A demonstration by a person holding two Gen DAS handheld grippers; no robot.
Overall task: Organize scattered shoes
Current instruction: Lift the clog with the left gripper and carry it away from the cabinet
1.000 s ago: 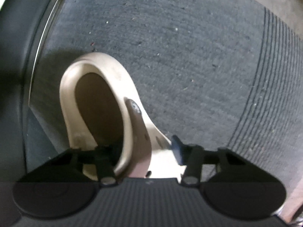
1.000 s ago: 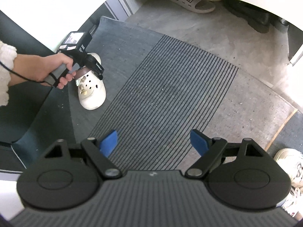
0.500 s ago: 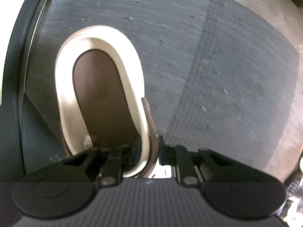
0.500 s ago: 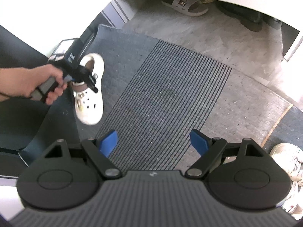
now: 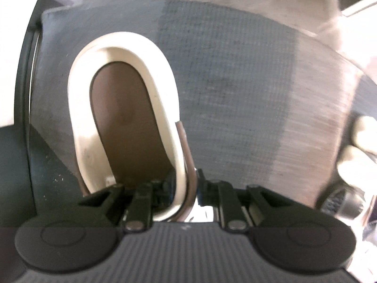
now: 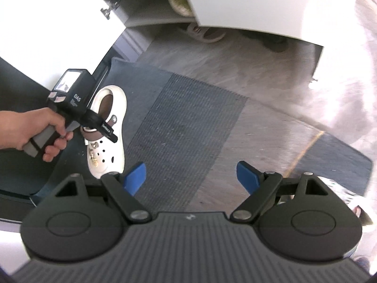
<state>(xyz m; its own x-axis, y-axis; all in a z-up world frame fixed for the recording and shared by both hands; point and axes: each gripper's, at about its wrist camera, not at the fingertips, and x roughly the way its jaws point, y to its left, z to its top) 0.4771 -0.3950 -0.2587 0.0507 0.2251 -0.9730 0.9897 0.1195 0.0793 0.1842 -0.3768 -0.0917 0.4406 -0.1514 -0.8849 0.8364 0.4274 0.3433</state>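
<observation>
A cream clog [image 5: 132, 127] with a brown footbed hangs in the air above the grey doormat [image 5: 226, 89]. My left gripper [image 5: 186, 188] is shut on the clog's side rim and brown strap. In the right wrist view the clog [image 6: 107, 139] is lifted at the left, held by the left gripper [image 6: 103, 127]. My right gripper [image 6: 190, 176] is open and empty, above the mat's ribbed part [image 6: 186, 127]. A white sneaker [image 6: 353, 195] lies at the right edge, also blurred in the left wrist view [image 5: 362, 141].
A white shoe cabinet [image 6: 247, 4] stands at the back with open shelves. A beige slide sandal [image 6: 202, 31] and a dark shoe [image 6: 275, 42] lie under it. A dark door sill [image 6: 21, 172] runs along the left.
The left gripper closed on the clog's rim and lifted it off the mat, carrying it up and to the right. The right gripper stayed open and rose slightly.
</observation>
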